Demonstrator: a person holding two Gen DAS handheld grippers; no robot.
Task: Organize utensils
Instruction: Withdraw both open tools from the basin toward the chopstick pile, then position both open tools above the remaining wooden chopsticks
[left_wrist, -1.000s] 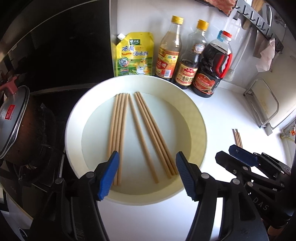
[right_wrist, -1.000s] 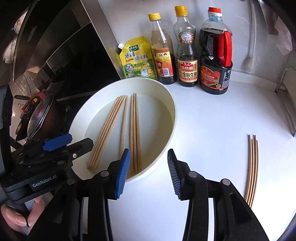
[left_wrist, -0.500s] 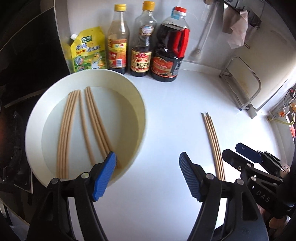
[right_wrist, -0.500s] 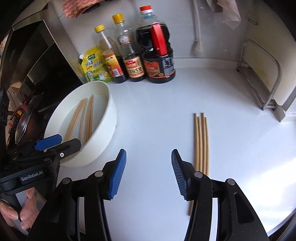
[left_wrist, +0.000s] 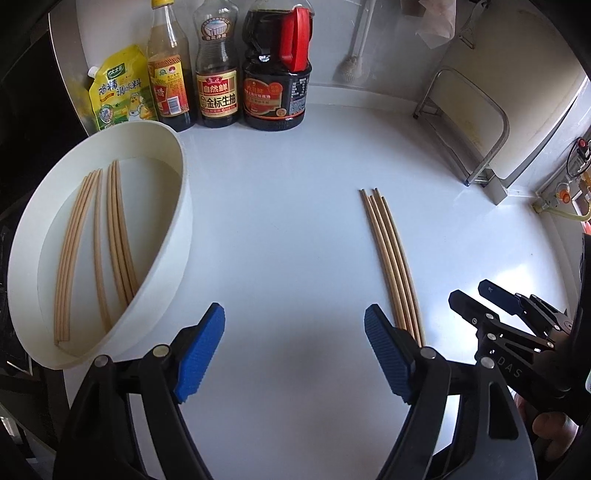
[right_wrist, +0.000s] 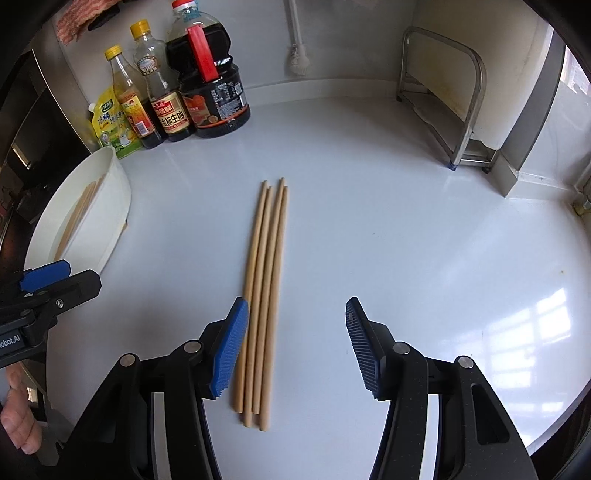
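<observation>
White counter (right_wrist: 369, 221), loose chopsticks (right_wrist: 264, 280) mid-surface (basin (left_wrist: 177, 229) leftward), both tongs (left_wrist: 293, 349) (right_wrist: 295, 345) spread, empty.

Three sauce bottles (left_wrist: 218, 70) and a yellow pouch (left_wrist: 118, 92) stand together.

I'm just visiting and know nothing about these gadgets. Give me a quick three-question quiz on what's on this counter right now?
1. How many loose chopsticks lie on the counter, outside the white bowl?
2. True or false: the right gripper is clamped on the loose chopsticks.
3. What stands against the back wall? A) condiment bottles B) a stack of plates C) a kettle

Key: 1. four; 2. false, both it and the left gripper are open and empty; 3. A
</observation>
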